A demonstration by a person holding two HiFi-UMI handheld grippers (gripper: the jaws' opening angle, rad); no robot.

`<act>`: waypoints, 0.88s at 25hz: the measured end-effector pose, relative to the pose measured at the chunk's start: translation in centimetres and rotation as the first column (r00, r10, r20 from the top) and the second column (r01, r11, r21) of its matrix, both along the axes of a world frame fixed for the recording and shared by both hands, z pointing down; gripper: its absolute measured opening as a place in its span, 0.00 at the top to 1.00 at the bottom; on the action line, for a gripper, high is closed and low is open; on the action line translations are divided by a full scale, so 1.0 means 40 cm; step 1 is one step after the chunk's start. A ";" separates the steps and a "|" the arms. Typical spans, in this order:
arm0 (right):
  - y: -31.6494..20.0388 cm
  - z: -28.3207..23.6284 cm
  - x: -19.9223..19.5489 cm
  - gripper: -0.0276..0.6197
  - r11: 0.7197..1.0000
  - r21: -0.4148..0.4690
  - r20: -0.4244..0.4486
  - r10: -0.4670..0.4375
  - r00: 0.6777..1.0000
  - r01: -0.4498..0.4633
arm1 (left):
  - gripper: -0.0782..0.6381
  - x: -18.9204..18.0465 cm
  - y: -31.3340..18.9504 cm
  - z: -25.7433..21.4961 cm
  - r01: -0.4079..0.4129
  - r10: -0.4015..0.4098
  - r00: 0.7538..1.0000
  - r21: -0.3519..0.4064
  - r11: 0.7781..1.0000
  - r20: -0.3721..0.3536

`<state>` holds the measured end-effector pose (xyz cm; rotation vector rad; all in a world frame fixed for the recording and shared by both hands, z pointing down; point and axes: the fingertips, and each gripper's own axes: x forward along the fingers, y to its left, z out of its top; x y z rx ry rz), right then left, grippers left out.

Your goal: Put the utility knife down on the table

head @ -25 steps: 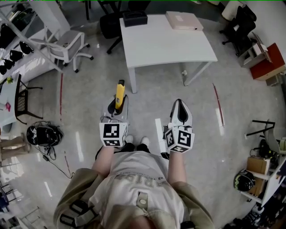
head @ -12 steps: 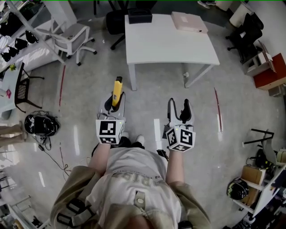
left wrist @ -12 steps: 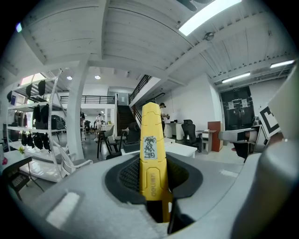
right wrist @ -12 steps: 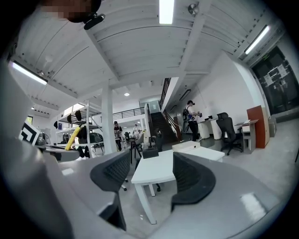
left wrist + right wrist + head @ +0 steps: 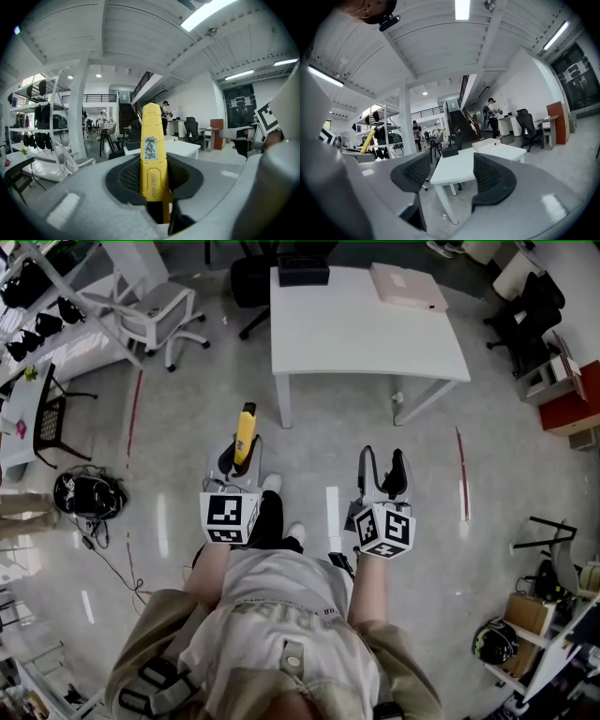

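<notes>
Left gripper (image 5: 240,457) pinching yellow utility knife (image 5: 246,430) by its rear end, tip pointing ahead; right gripper (image 5: 382,468) beside it, jaws just opened wide, nothing between them. Farther on, white table (image 5: 356,334) well ahead; knife held off it.

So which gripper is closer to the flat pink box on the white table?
Right. The right gripper, jaws just opened and empty, faces the pink box almost straight ahead across the table. The left gripper, holding the utility knife, is farther to the side.
</notes>
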<state>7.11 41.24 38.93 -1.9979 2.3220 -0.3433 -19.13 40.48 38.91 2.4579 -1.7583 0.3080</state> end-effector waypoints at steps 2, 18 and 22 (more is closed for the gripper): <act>-0.019 0.013 -0.010 0.54 1.000 -0.008 -0.002 0.005 1.000 -0.005 | 0.76 -0.005 -0.026 0.018 -0.013 0.013 1.000 -0.011 1.000 0.002; -0.385 -0.006 -0.050 0.54 0.987 0.015 -0.011 0.158 0.987 -0.158 | 0.76 -0.017 -0.509 -0.010 -0.193 0.193 0.981 0.035 0.981 -0.001; -0.446 -0.008 -0.055 0.54 0.979 0.009 -0.012 0.202 0.979 -0.202 | 0.76 -0.006 -0.597 -0.011 -0.249 0.249 0.968 0.032 0.968 -0.007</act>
